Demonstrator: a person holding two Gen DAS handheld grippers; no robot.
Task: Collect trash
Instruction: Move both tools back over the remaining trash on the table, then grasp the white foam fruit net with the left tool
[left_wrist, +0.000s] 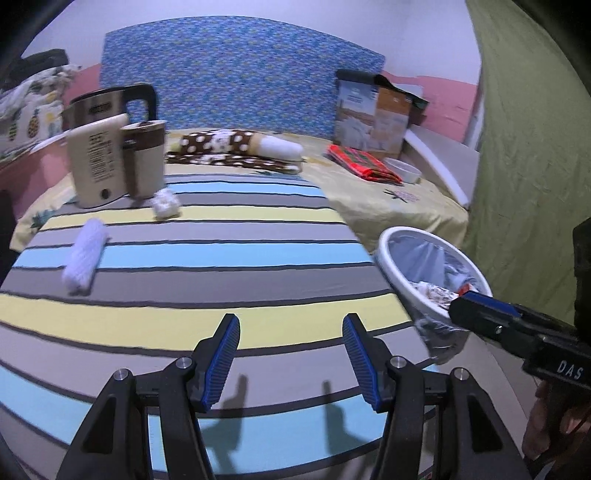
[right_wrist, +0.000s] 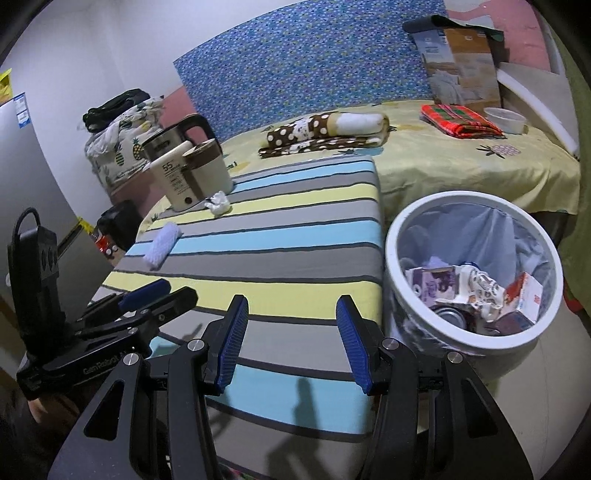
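Left gripper (left_wrist: 291, 354) and right gripper (right_wrist: 291, 341): both hovering half-open, holding nothing. White foam roll (left_wrist: 85, 254) lying ahead-left of the left one; crumpled tissue (left_wrist: 166, 203) lying farther ahead; bin (right_wrist: 391, 236) standing just right of the right gripper. Advisable: straddling the roll crosswise before closing.

White walls (right_wrist: 110, 48) above a pink lower band (left_wrist: 443, 96), lit evenly from overhead. Blue patterned headboard (left_wrist: 240, 74) upright behind a bed in a yellow sheet (right_wrist: 461, 166), striped cover (left_wrist: 207, 266) nearer the camera. Green curtain (left_wrist: 524, 147) at the right edge.
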